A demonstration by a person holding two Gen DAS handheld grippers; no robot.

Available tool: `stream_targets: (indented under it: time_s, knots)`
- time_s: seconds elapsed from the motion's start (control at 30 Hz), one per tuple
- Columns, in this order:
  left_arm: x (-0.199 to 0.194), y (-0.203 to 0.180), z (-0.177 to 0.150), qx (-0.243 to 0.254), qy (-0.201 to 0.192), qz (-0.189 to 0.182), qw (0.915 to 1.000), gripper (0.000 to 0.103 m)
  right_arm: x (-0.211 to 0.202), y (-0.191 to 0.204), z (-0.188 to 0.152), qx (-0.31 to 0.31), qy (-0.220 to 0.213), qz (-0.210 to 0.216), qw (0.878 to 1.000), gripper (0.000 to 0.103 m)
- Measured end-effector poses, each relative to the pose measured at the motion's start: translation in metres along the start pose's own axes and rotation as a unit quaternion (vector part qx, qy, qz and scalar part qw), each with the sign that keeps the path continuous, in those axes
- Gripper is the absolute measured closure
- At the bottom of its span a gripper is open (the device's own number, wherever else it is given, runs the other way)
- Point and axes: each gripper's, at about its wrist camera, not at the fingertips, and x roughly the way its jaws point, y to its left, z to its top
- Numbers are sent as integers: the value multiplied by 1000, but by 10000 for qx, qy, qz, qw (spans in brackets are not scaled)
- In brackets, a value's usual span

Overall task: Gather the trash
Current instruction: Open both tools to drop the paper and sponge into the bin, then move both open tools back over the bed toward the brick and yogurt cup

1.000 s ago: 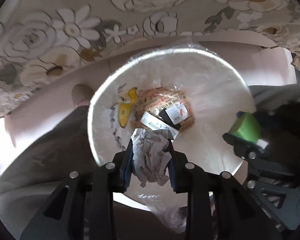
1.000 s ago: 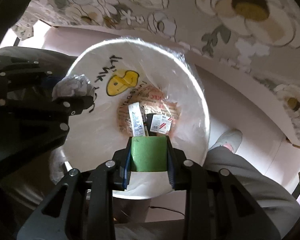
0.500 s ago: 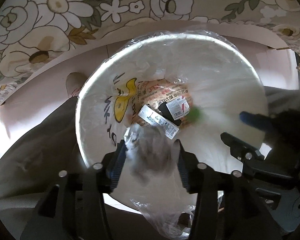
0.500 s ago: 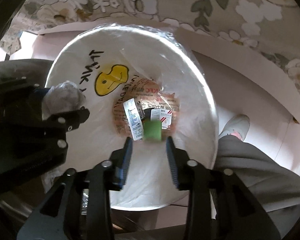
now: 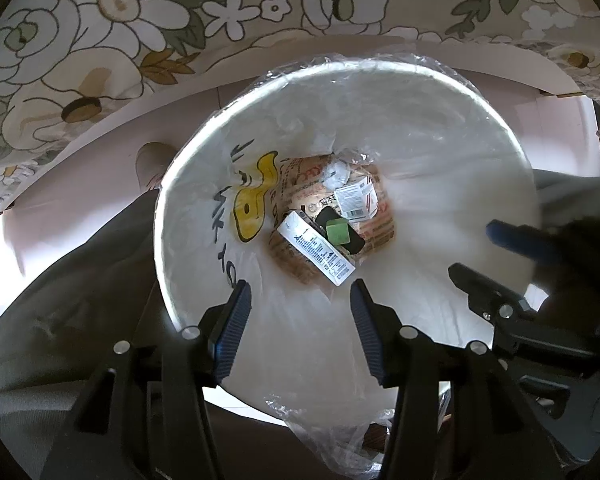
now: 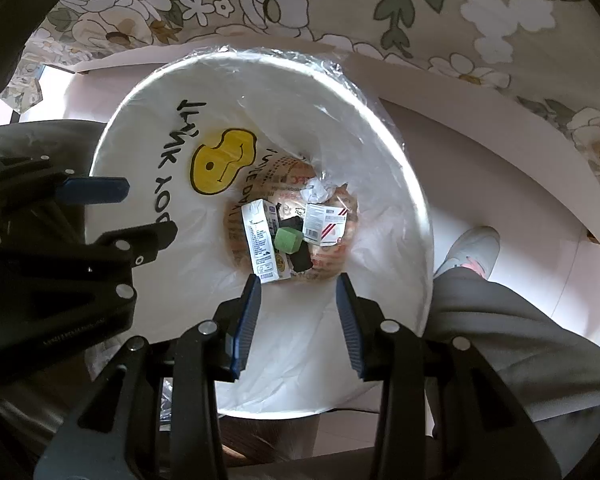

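Observation:
A white bin (image 5: 168, 208) lined with a clear bag stands right below both grippers. At its bottom lie a green block (image 5: 337, 231) (image 6: 287, 239), a crumpled paper ball (image 5: 336, 170) (image 6: 316, 192), a long white carton (image 5: 316, 254) (image 6: 260, 240) and a small red-striped box (image 5: 356, 196) (image 6: 325, 224). My left gripper (image 5: 299, 284) hangs over the bin's near side, its jaws opening with nothing between them. My right gripper (image 6: 298, 278) is open and empty above the bin too. Each gripper shows in the other's view, the right gripper (image 5: 476, 249) and the left gripper (image 6: 148, 211).
A floral tablecloth (image 5: 100, 40) (image 6: 340, 8) hangs along the far side of the bin. A person's grey-trousered legs flank the bin, with a shoe (image 6: 472, 252) on the pale pink floor (image 6: 500, 152). A yellow smiley print (image 6: 222, 166) marks the bin's inner wall.
The left gripper let go of the crumpled paper and the right gripper let go of the green block. Both pieces fell to the bottom of the bin. Both grippers now stand open.

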Motion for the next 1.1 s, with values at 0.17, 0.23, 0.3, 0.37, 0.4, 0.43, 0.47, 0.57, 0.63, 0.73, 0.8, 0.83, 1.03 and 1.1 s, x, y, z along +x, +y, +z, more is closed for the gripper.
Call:
stream_targets:
  time_s: [0.17, 0.23, 0.3, 0.37, 0.4, 0.43, 0.47, 0.57, 0.63, 0.73, 0.8, 0.83, 1.03, 1.1]
  knots:
    - [-21, 1, -5, -35, -83, -100, 9999, 49, -13, 1, -3, -42, 5, 100, 9999, 63]
    - [-34, 1, -9, -34, -184, -104, 9998, 49, -25, 2, -4, -92, -61, 90, 9999, 63]
    - [-54, 0, -12, -18, -370, -106, 9993, 49, -40, 2, -5, -139, -168, 48, 9997, 63]
    - [-74, 0, -14, 10, -547, -96, 9985, 49, -54, 2, -6, -211, -250, 5, 9995, 63]
    - [-84, -1, -16, 30, -646, -112, 9978, 49, -68, 3, -7, -265, -338, -53, 9991, 63]
    - [-97, -1, -17, 45, -772, -133, 9969, 49, -77, 3, -8, -298, -401, -81, 9987, 63]
    - [-112, -2, -19, 67, -910, -157, 9957, 49, -86, 2, -9, -332, -460, -93, 9983, 63]
    - [-154, -4, -24, 175, -1334, -187, 9907, 49, -126, 1, -13, -412, -765, -118, 9962, 57]
    - [-180, -7, -25, 223, -1588, -177, 9869, 45, -157, -2, -16, -426, -1061, -210, 9932, 51]
    - [-219, -10, -29, 275, -1965, -191, 9799, 41, -196, -6, -18, -463, -1346, -333, 9893, 50]
    - [-243, -10, -30, 286, -2178, -172, 9754, 36, -220, -9, -20, -501, -1502, -426, 9865, 50]
    - [-253, -11, -31, 307, -2266, -142, 9734, 35, -229, -9, -20, -520, -1554, -498, 9852, 49]
    - [-301, -27, -40, 547, -2610, 57, 9638, 35, -284, -11, -24, -715, -1877, -845, 9760, 48]
    - [-317, -33, -42, 621, -2725, 125, 9601, 33, -302, -13, -25, -738, -1963, -958, 9731, 47]
